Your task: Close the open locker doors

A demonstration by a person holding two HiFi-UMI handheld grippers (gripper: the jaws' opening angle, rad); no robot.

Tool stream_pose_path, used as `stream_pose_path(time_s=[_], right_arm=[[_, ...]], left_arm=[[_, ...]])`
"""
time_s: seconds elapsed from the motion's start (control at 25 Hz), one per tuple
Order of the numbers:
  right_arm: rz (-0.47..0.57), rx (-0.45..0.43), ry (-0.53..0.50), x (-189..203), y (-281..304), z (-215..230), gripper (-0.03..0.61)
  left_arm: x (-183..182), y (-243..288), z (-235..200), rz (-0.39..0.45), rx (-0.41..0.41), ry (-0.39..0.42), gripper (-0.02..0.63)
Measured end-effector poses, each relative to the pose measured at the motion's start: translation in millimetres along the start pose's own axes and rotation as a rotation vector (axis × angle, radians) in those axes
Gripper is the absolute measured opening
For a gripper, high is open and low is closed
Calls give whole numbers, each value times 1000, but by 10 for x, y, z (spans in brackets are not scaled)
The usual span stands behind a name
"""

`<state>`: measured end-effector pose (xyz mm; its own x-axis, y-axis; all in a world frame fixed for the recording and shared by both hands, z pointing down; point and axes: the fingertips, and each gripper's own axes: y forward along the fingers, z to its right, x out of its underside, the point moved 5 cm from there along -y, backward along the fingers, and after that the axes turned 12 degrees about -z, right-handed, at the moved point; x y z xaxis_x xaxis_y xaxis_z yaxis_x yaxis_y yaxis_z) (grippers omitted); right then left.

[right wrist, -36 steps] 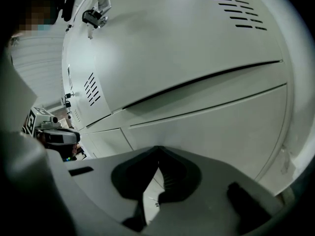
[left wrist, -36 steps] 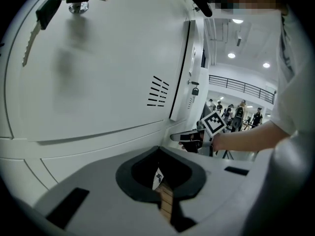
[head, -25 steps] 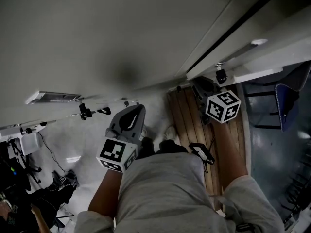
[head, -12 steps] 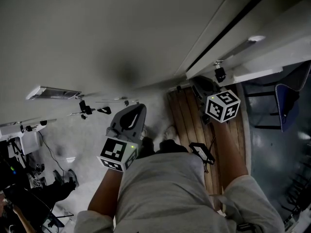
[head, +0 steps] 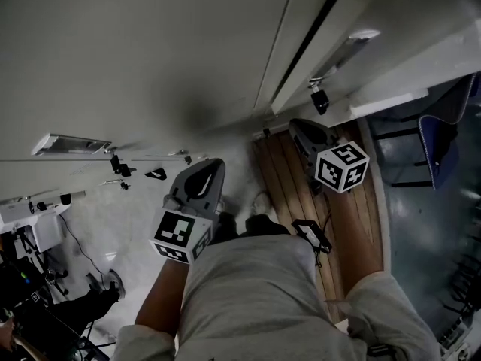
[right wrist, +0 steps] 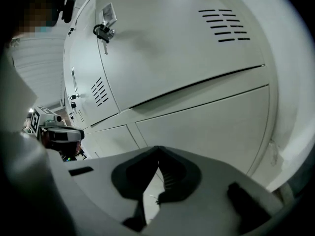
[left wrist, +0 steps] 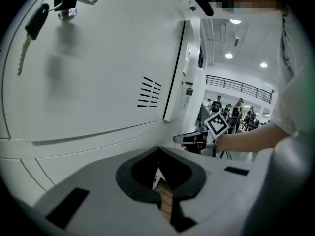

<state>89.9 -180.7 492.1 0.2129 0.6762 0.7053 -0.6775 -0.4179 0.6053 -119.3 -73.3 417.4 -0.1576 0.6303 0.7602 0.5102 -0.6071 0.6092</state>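
Grey locker doors [head: 150, 51] fill the top of the head view, and a dark gap [head: 301, 43] runs between two panels. A key hangs from the right panel's lock [head: 320, 100]. My left gripper [head: 201, 180] is shut and empty, pointing at the lockers without touching them. My right gripper [head: 304, 130] is also shut and empty, just below the keyed panel. In the left gripper view, a vented door [left wrist: 98, 73] with a key [left wrist: 32, 26] stands close ahead, its edge [left wrist: 174, 73] standing proud. The right gripper view shows shut doors, one with a lock [right wrist: 103, 31].
A wooden slatted strip [head: 293, 194] lies under the right gripper at the lockers' foot. A blue chair [head: 443, 134] stands at far right. Cables and equipment [head: 37, 232] crowd the lower left floor. Several people stand far off [left wrist: 238, 109] in the hall.
The head view has swung, so the locker gap and the hanging key sit further left and higher. Both grippers stay shut and have barely moved.
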Motion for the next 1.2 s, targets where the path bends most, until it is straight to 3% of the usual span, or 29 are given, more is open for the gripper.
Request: stream_pose_path(time_s=[0.64,1.2], right_arm=[[74,-1,43,253,-614,-368,28],[130,3,-54,-93,-1086,-928,28]], left_arm=[[-111,-61,294,-4,61,93,15],[-258,-213,526,4,112,159,15]])
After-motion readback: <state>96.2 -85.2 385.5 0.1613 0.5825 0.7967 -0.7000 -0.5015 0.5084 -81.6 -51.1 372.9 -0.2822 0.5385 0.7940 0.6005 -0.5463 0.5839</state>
